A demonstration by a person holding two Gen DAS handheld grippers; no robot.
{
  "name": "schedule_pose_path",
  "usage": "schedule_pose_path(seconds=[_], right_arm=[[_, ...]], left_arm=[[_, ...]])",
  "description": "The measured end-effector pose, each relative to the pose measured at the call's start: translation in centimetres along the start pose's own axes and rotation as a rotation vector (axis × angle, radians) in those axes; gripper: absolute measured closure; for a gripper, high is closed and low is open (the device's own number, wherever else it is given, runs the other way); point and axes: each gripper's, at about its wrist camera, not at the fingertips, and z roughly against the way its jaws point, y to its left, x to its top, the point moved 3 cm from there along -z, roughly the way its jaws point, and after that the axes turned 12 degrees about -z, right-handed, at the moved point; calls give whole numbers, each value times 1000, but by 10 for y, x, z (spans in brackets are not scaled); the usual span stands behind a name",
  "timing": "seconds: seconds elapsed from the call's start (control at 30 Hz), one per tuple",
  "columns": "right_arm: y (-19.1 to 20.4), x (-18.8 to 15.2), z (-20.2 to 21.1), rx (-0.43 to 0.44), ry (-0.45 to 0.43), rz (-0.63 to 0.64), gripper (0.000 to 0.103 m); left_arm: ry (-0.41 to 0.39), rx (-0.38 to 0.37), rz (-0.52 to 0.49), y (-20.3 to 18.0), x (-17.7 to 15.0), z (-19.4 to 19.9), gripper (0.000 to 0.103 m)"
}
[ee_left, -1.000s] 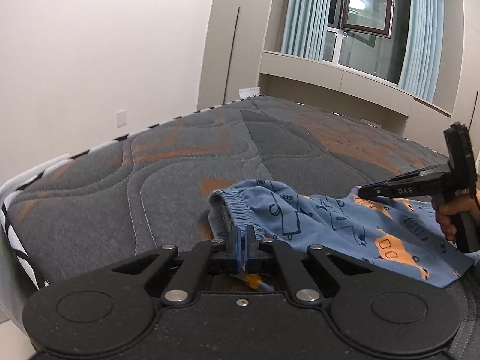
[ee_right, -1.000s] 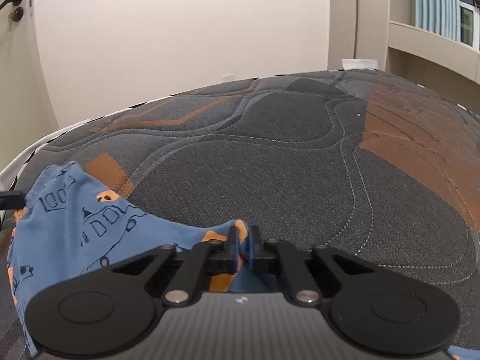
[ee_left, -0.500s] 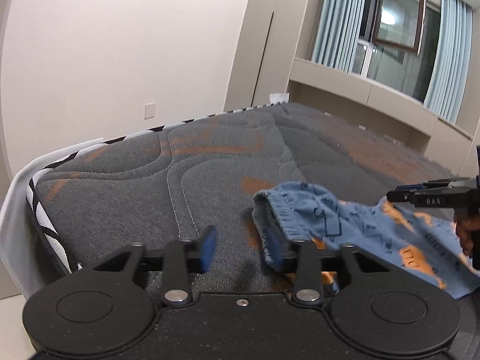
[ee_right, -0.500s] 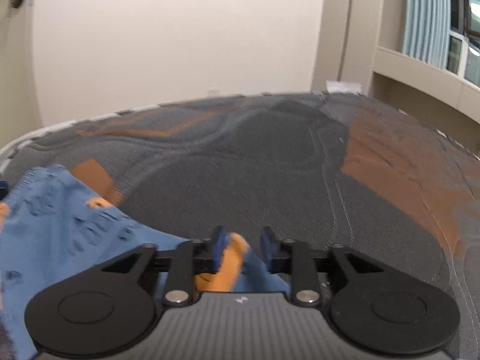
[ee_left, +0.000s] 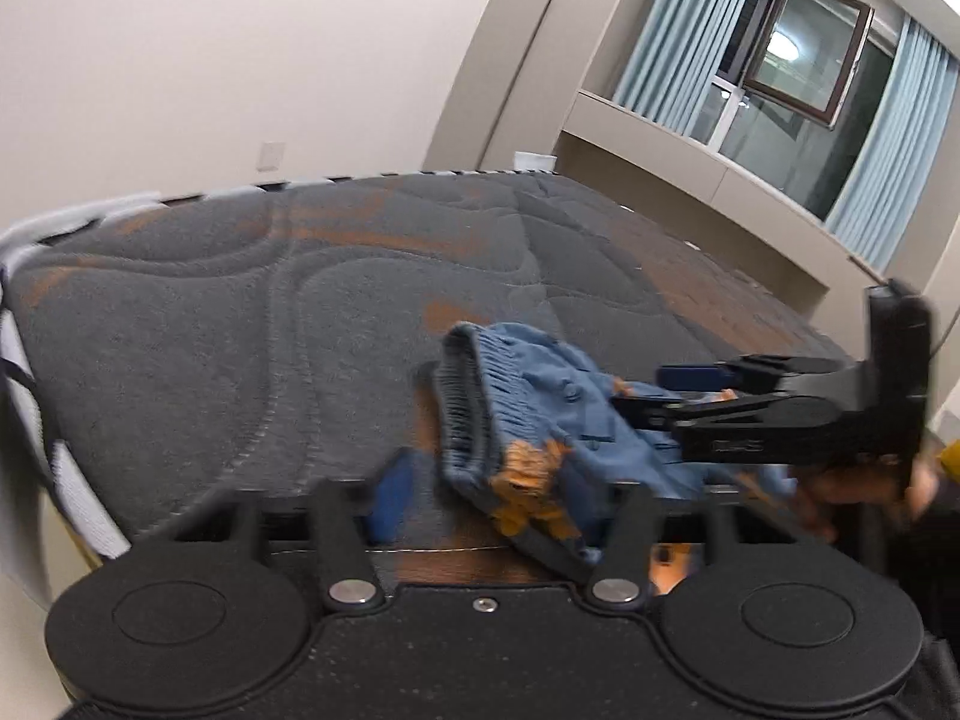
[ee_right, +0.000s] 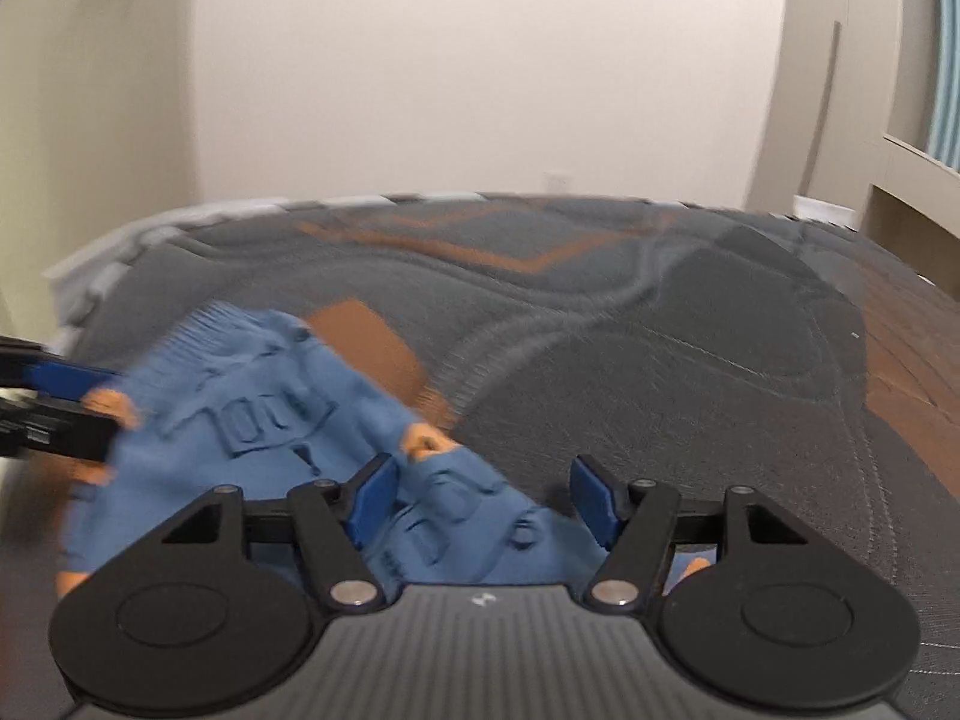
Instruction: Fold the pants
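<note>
One pair of blue pants (ee_left: 528, 420) with orange prints lies bunched on one grey and orange quilted mattress (ee_left: 240, 324), close to its near edge, with the ribbed waistband turned toward the left. Two grippers are in play, each with two blue-padded fingers. At the left, the left gripper (ee_left: 486, 489) is released, its jaws spread wide; the left pad (ee_left: 390, 495) sits over bare mattress, while the right finger is mostly hidden behind the cloth, and the nearest fold of the pants lies in the gap between them without being pinched. To the right in the left wrist view, the right gripper (ee_left: 684, 387) reaches in from the side over the pants, held by one hand (ee_left: 840, 483). Its own camera shows the right gripper (ee_right: 483, 495) likewise let go, jaws wide apart, with the blue fabric (ee_right: 270, 420) passing loosely between and under the pads (ee_right: 372, 495). Behind the bed stands one window (ee_left: 798, 72) flanked by two blue curtains (ee_left: 678, 36).
</note>
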Motion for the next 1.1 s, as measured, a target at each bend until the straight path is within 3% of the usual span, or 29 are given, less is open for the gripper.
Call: schedule_pose_path(seconds=[0.17, 0.27, 0.37, 0.5, 0.6, 0.67, 0.77, 0.87, 0.97, 1.1], right_arm=[[-6, 1, 15, -25, -45, -36, 29], [-8, 0, 40, -24, -82, -48, 29], [0, 4, 55, -2, -113, -36, 27], [14, 1, 38, -13, -59, -10, 25], [14, -14, 26, -50, -2, -3, 25], [8, -21, 34, -79, -22, -5, 22], [-6, -28, 65, -97, -79, -28, 9], [-30, -46, 107, -165, -125, -59, 4], [-64, -74, 155, -241, -155, -156, 0], [-110, -118, 218, -377, -194, -289, 0]], left_arm=[[-30, 8, 69, 5, 3, 4, 87], [-61, 28, 36, 2, 9, 21, 87], [-23, 47, 14, -1, 5, 17, 87], [-5, 54, 34, 5, -3, 8, 84], [-11, 68, 30, 5, -1, 16, 71], [-30, 102, 6, 2, 2, 23, 47], [-72, 134, -35, -11, 9, 32, 27], [-107, 136, -94, -36, 18, 35, 10], [-124, 100, -184, -73, 26, 27, 2], [-118, 0, -293, -137, 35, 7, 1]])
